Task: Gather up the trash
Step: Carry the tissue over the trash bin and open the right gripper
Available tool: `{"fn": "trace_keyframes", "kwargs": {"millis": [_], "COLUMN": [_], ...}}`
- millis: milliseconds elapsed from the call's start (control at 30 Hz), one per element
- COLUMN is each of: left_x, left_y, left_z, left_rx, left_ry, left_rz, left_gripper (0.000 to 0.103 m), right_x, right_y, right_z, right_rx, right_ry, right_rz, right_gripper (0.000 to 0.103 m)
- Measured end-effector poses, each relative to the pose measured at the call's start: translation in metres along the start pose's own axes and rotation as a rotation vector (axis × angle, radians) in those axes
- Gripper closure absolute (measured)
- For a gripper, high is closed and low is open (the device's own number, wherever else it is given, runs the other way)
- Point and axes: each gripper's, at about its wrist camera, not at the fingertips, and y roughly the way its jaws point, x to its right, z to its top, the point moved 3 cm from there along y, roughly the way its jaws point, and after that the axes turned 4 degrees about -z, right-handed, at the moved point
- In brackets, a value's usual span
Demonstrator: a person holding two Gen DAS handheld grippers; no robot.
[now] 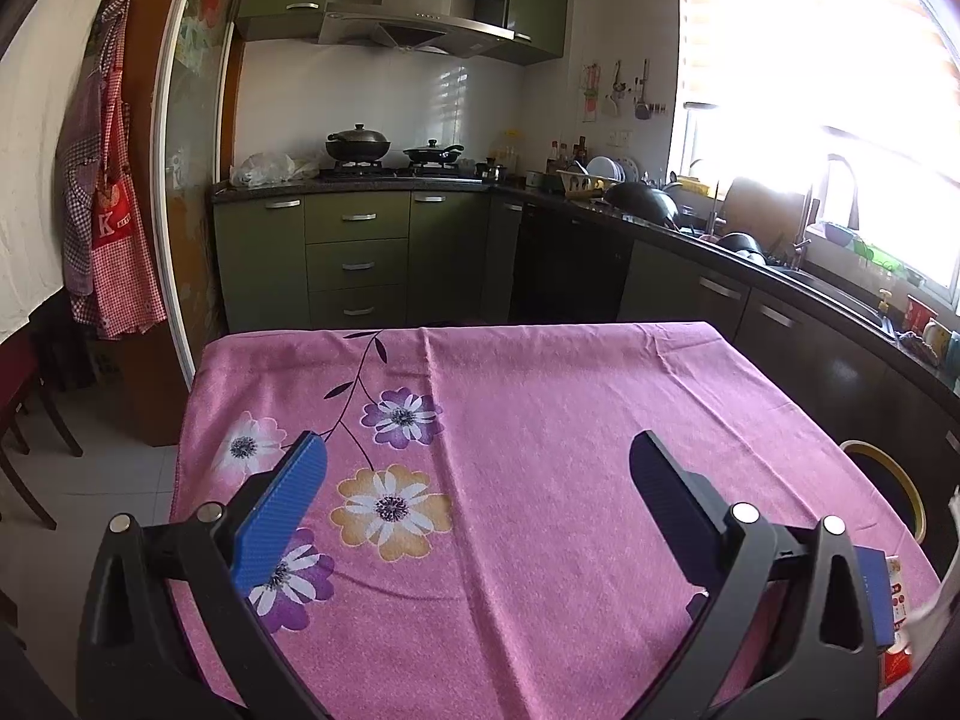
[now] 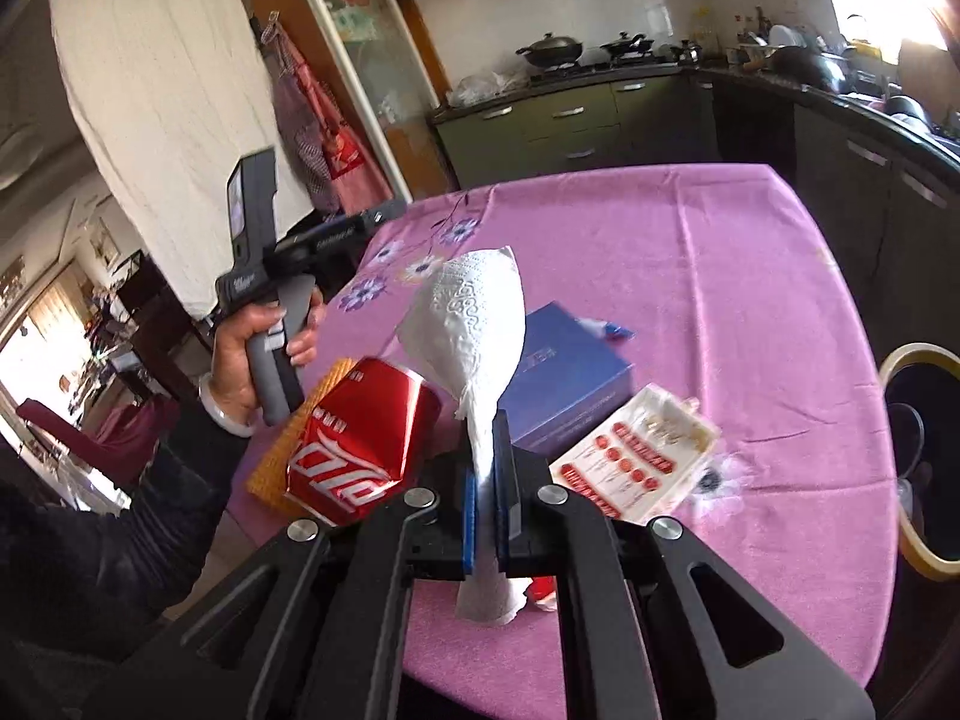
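My right gripper point(image 2: 487, 468) is shut on a white embossed paper tissue point(image 2: 474, 324) and holds it up above the pink flowered tablecloth point(image 2: 690, 276). A crushed red cola can point(image 2: 360, 444) lies at the near left on a yellow waffle mat point(image 2: 270, 474). A blue box point(image 2: 570, 384) and a white and red wrapper point(image 2: 636, 456) lie just beyond the tissue. My left gripper point(image 1: 477, 474) is open and empty above the cloth point(image 1: 540, 420); it also shows in the right wrist view point(image 2: 378, 217), held by a hand at the table's left edge.
A black bin with a yellow rim point(image 2: 924, 462) stands at the table's right side; it also shows in the left wrist view point(image 1: 888, 480). Green kitchen cabinets point(image 1: 360, 258) and a counter with pans stand beyond the table. A dark chair point(image 1: 24, 396) stands at the left.
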Motion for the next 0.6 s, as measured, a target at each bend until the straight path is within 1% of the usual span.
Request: {"fn": "trace_keyframes", "kwargs": {"millis": [33,67,133,200,233,300,333,367,467,533,567,600], "left_x": [0.000,0.001,0.003,0.005,0.006,0.007,0.007,0.007,0.007,0.007,0.007,0.007], "left_y": [0.000,0.000,-0.001,-0.002,-0.002,-0.001,0.000,0.000,0.001,0.003,0.004,0.005], "left_z": [0.000,0.000,0.000,0.000,0.000,-0.001,-0.001,-0.002,-0.001,-0.003,-0.003,-0.004], "left_rx": [0.000,0.001,0.007,0.012,0.012,0.011,0.010,0.010,0.008,0.001,-0.004,-0.009], "left_ry": [0.002,0.004,0.013,0.022,0.025,0.030,0.032,0.034,0.033,0.033,0.034,0.036], "left_rz": [0.000,0.001,0.004,0.006,0.005,0.006,0.007,0.008,0.009,0.008,0.010,0.012], "left_gripper": [0.007,0.007,0.007,0.007,0.007,0.007,0.007,0.007,0.007,0.007,0.007,0.007], "right_x": [0.012,0.029,0.068,0.115,0.144,0.196,0.220,0.242,0.298,0.324,0.336,0.345], "right_y": [-0.013,-0.027,-0.054,-0.073,-0.078,-0.077,-0.073,-0.068,-0.048,-0.033,-0.027,-0.024], "right_z": [0.006,0.012,0.021,0.025,0.025,0.020,0.015,0.010,-0.004,-0.011,-0.014,-0.016], "right_rx": [0.030,0.066,0.127,0.163,0.153,0.109,0.073,0.039,-0.032,-0.063,-0.084,-0.089], "right_ry": [0.018,0.042,0.103,0.174,0.217,0.282,0.312,0.341,0.413,0.446,0.458,0.467], "right_rz": [-0.035,-0.091,-0.216,-0.357,-0.442,-0.560,-0.608,-0.649,-0.725,-0.750,-0.765,-0.792], "right_gripper": [0.098,0.098,0.098,0.097,0.097,0.097,0.097,0.097,0.097,0.089,0.068,0.049]}}
